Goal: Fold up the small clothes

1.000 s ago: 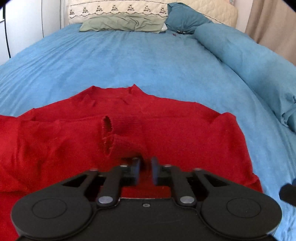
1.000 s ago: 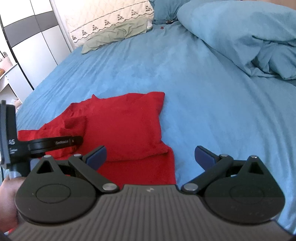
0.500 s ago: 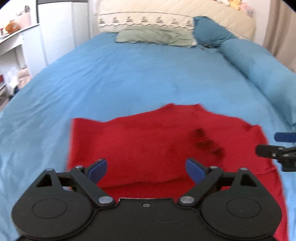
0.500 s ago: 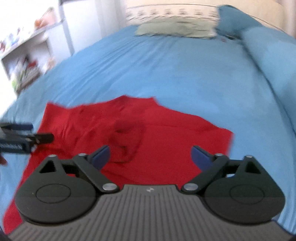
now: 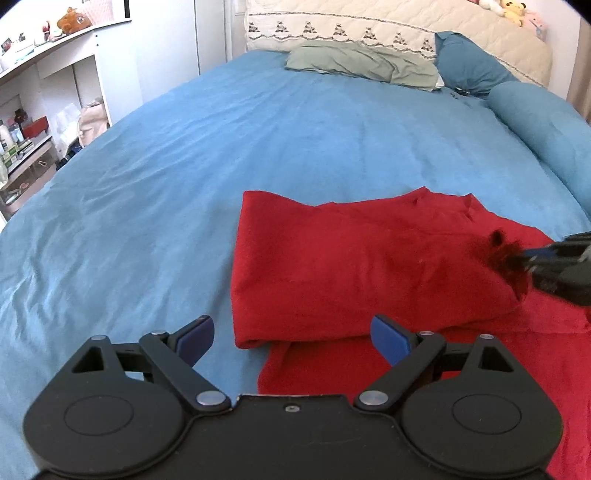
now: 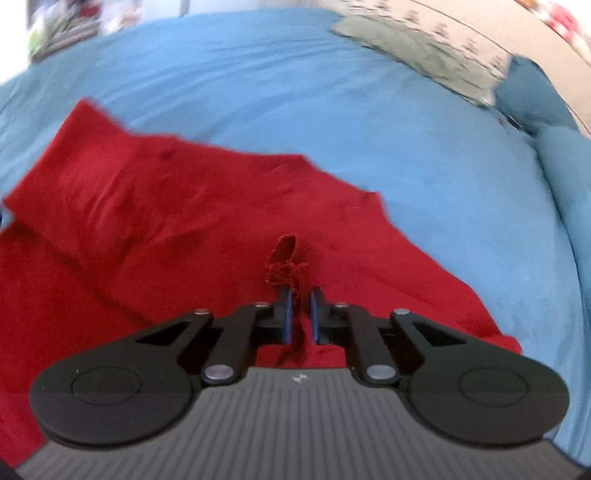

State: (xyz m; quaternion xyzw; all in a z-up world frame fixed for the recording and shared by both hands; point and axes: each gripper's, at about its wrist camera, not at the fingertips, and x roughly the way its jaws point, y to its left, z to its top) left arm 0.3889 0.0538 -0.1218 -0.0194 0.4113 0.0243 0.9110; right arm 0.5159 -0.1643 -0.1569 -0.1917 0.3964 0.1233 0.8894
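Note:
A red knit garment lies partly folded on the blue bedspread, with one folded flap on top. My left gripper is open and empty, hovering just above the garment's near left corner. My right gripper is shut on a bunched bit of the red garment, likely a sleeve cuff. The right gripper also shows at the right edge of the left wrist view, pinching dark red fabric. The right wrist view is motion-blurred.
Pillows and a quilted headboard stand at the far end of the bed. A rolled blue duvet lies along the right side. White shelves with clutter stand off the left side of the bed.
My left gripper let go of the red garment, opened and drew back to the left. My right gripper moved in over the garment and shut on the bunched fabric.

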